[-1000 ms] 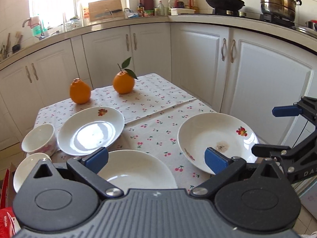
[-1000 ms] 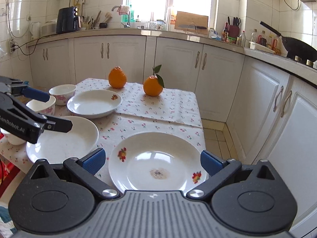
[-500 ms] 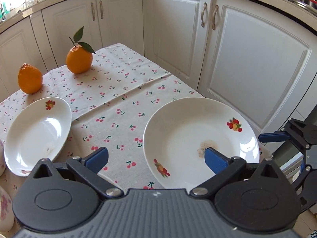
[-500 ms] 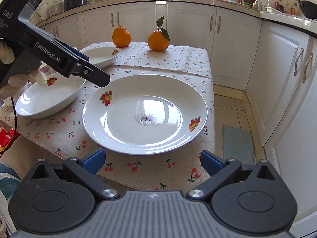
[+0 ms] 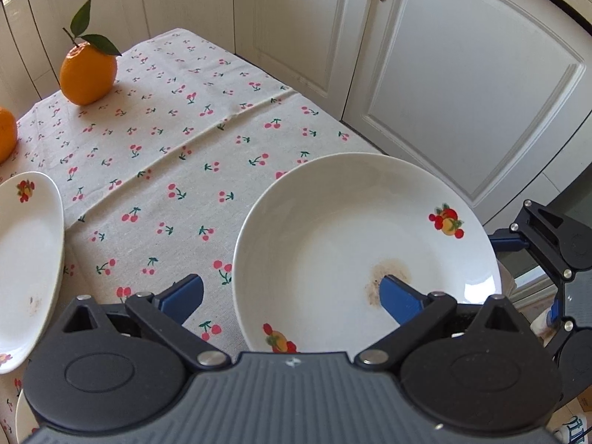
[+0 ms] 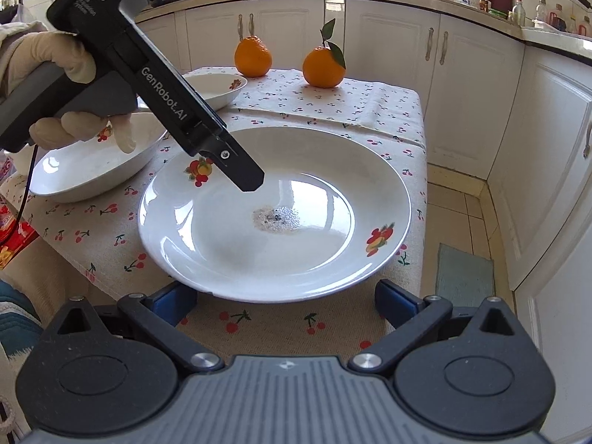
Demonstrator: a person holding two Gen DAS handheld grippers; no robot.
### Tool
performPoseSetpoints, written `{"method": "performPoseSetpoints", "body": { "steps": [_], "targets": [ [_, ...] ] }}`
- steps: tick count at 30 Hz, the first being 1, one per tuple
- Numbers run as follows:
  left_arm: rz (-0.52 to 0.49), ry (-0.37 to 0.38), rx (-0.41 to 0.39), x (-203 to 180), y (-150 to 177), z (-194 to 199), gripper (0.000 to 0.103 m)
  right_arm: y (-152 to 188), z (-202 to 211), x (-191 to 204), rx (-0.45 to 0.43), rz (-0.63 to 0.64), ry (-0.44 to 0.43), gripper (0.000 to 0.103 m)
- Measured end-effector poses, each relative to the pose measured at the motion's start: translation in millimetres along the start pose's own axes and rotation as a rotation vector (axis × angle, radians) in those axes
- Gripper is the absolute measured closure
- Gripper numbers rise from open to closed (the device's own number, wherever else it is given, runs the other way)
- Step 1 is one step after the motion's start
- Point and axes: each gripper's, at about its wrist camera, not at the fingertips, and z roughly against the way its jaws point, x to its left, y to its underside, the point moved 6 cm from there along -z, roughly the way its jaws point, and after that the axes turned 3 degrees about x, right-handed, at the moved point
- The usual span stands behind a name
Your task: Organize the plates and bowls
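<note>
the large white plate, printed with fruit sprigs and carrying a brownish stain at its centre, lies on the cherry-print cloth at the near right corner of the desk, its rim reaching the near edge.

the left hand-held gripper hangs over the plate's left side, pointing steeply down. its jaws are wide apart and closing: one blue pad is above the stain inside the plate, the other is above the cloth just outside the rim, so the plate's rim lies between them with neither pad pressing on it. in the right wrist view this gripper's black finger slants in from the upper left, its tip over the plate's inner slope, and a gloved hand holds its grip.

the right hand-held gripper sits low at the near edge of the desk, jaws spread wide. its two blue pads flank the plate's near rim from below and appear clear of it, though contact with the cloth cannot be told.

a second white plate lies to the left of the large one, and a smaller dish behind it toward the far left. two oranges stand near the far edge; the right one bears a leaf.
</note>
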Motion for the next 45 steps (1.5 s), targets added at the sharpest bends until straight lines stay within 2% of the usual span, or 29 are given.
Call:
{"method": "performPoseSetpoints", "body": {
  "steps": [3,7,12,18,28,45],
  "targets": [
    [-0.004,0.034,0.021,-1.3,-6.2,-5.9,0.012,-2.3,-1.4,-1.0,0.001,0.019,-0.021,0.000],
    [-0.012,0.059,0.036,-2.5,-12.6,-12.3,0.013,-2.7,-1.8,-1.3,-0.010,0.043,-0.044,0.000],
    [-0.010,0.090,0.063,-2.9,-16.0,-18.7,0.025,-2.2,-1.2,-2.9,-0.023,0.052,-0.068,0.000],
    [-0.004,0.098,0.070,-2.1,-18.5,-19.6,0.026,-4.0,1.4,-0.3,-0.036,0.060,-0.097,0.000],
    [-0.001,0.097,0.060,-1.7,-19.3,-18.6,0.026,-6.1,-0.5,0.4,-0.004,0.071,-0.081,0.000],
    [0.089,0.083,-0.050,29.6,-51.7,-8.2,0.026,-39.8,-12.3,-10.4,-0.017,0.123,-0.075,0.000]
  ]
}}
